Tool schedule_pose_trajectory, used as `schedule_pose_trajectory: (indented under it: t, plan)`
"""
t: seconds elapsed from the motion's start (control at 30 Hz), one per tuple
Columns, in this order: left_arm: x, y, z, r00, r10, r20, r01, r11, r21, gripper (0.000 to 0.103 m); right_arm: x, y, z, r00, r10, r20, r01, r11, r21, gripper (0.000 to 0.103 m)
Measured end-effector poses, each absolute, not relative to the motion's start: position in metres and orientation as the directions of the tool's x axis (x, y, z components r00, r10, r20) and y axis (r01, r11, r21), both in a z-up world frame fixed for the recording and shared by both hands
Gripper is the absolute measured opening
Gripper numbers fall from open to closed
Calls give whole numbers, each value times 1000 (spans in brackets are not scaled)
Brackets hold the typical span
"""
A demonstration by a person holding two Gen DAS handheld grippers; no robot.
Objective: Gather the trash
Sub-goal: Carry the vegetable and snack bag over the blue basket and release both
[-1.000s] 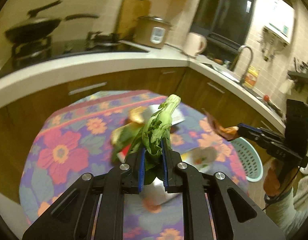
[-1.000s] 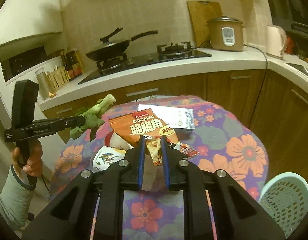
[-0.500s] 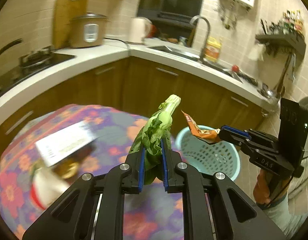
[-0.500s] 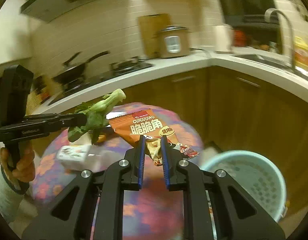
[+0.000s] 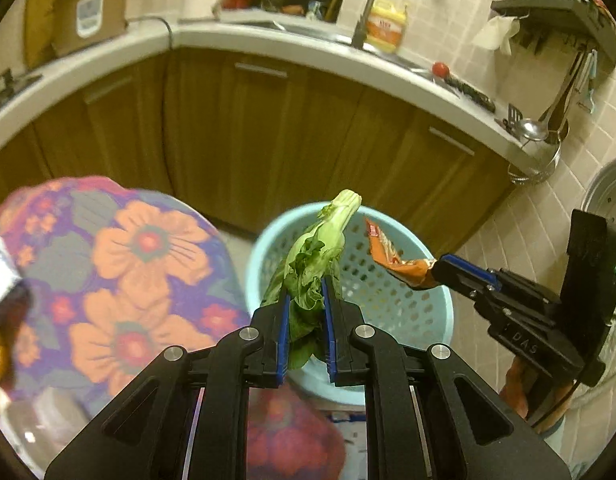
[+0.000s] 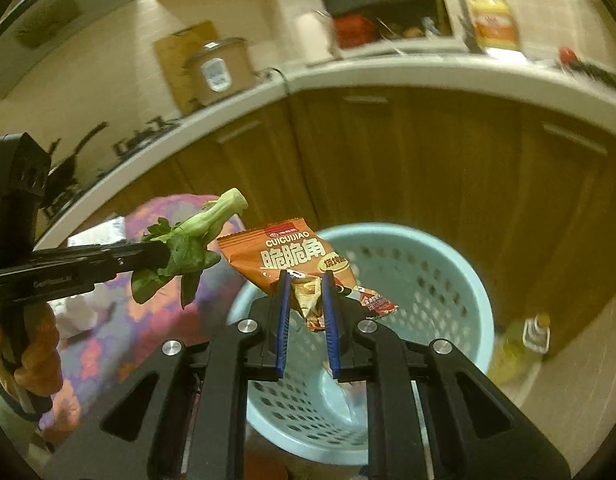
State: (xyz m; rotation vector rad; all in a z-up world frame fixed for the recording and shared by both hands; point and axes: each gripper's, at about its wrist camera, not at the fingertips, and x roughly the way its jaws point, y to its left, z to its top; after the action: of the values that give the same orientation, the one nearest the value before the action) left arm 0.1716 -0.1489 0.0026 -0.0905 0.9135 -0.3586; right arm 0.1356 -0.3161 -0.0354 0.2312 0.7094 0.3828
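Left claw is clamped on a leafy green stalk, long axis pointing over the blue basket. Right claw is closed on the snack wrapper, held directly above that basket, nearer its centre.
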Motion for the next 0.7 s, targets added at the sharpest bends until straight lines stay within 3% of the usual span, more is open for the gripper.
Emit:
schedule_pose_trajectory:
  t: [0.27, 0.43, 0.7]
  plan:
    - [177, -156, -12, 531, -402, -746, 279, 914, -294, 22, 144, -329, -53, 678, 384, -626, -197, 916, 348, 14]
    - [173, -152, -5, 542, -430, -722, 282, 902, -325, 40, 146, -329, -57, 662, 390, -640, -191, 914, 359, 18]
    - [147, -134, 24, 605, -427, -672, 289, 904, -314, 48, 138, -317, -41, 673, 405, -620, -224, 909, 351, 24]
